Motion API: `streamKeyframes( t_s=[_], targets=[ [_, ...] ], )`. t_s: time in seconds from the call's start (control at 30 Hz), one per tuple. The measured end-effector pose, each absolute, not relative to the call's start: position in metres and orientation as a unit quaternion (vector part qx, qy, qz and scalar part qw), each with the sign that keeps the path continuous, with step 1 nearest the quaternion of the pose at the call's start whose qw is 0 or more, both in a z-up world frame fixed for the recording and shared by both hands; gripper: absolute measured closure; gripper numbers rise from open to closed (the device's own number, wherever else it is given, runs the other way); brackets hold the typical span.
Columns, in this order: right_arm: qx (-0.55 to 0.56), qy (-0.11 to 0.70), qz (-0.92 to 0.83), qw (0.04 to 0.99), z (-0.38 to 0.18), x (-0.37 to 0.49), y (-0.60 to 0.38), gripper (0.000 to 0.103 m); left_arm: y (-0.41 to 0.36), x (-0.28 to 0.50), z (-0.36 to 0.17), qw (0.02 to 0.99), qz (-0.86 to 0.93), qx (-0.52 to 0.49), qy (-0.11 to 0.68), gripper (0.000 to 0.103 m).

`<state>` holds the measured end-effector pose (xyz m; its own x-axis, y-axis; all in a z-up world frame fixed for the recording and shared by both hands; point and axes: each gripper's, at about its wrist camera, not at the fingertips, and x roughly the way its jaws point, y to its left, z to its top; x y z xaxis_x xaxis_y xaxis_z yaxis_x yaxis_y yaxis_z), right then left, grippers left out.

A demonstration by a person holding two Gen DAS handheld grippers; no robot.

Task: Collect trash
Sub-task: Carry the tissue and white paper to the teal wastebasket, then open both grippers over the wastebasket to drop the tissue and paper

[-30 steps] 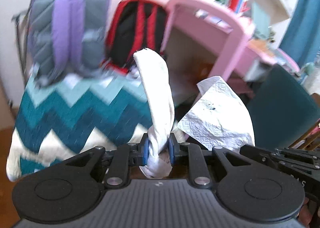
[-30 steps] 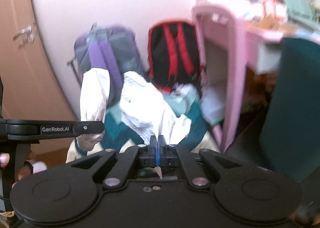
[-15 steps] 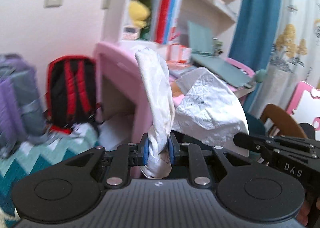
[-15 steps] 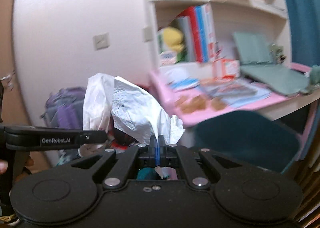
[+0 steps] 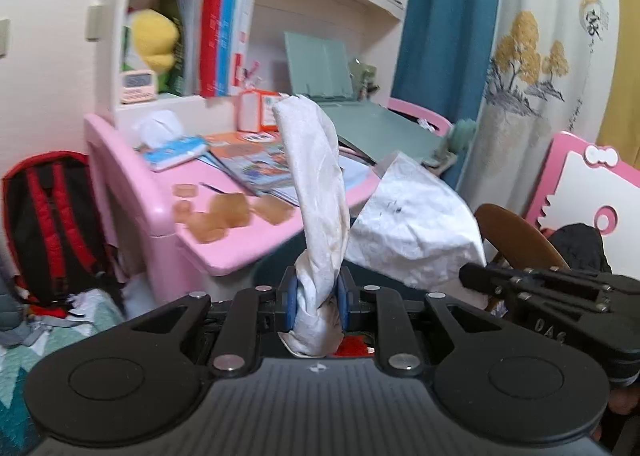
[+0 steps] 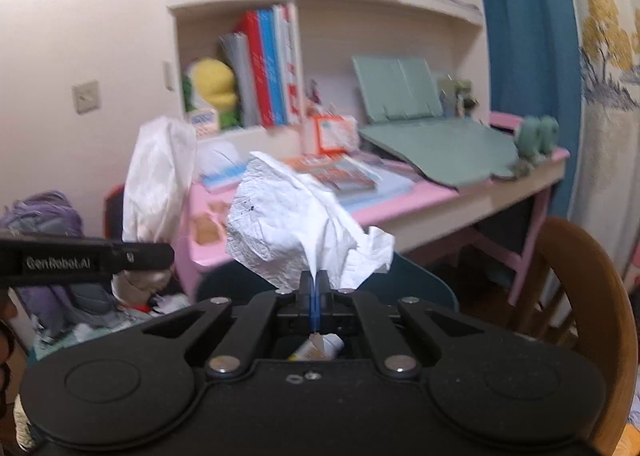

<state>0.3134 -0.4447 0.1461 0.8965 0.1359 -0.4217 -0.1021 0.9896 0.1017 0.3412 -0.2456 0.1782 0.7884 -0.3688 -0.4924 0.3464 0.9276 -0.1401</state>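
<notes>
Both tongs loaded, mid-carry. Left gripper (image 5: 318, 306) clamped on a twisted white tissue (image 5: 320, 191), pinched near its lower end between the blue pads; long roll stands up and forward of the fingertips, short stub hangs behind them. Right gripper (image 6: 316, 296) pinched nearly flat on a crumpled paper towel (image 6: 296, 228), held by one thin corner; bulk balloons up and left of the tips. From the left wrist view, same towel (image 5: 412, 228) sits just right of the tissue, close but contact not resolvable. Handling judgement: both pieces very light, soft, compressible, no stiffness, so likely to flop and sway with any quick swing. Tear risk low on the tissue since the twist is thick at the pinch; higher on the towel, thin corner grip could slip or rip if snagged. Better hold there would be deeper into the wad. Ahead of both tongs: pink desk (image 5: 224, 252) with books (image 5: 260, 163) and small brown pieces (image 5: 224, 211) that may be more trash, cannot confirm. Red-and-black backpack (image 5: 48, 223) far left of the left tongs, wooden chair (image 6: 588, 296) right of the right tongs. No bin visible in either view.
</notes>
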Motion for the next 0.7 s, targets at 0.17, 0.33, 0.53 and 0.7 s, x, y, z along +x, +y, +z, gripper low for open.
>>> streamKeyframes(
  t_s=[0.17,0.33,0.53,0.7],
  targets=[
    [0.033,0.246,0.051,0.967,0.126,0.328,-0.455,0.103,-0.273,0.369,0.159,0.936,-0.193,-0.007,0.294,0.084],
    [0.031,0.258,0.055,0.964,0.112,0.339,-0.458,0.103,-0.296,0.393,0.141,0.927,-0.198,0.005,0.32,0.084],
    [0.022,0.286,0.066,0.956,0.096,0.351,-0.457,0.098,-0.312,0.417,0.111,0.913,-0.194,0.033,0.357,0.084],
    [0.016,0.289,0.075,0.954,0.093,0.352,-0.455,0.095,-0.318,0.426,0.098,0.905,-0.192,0.039,0.378,0.084]
  ],
)
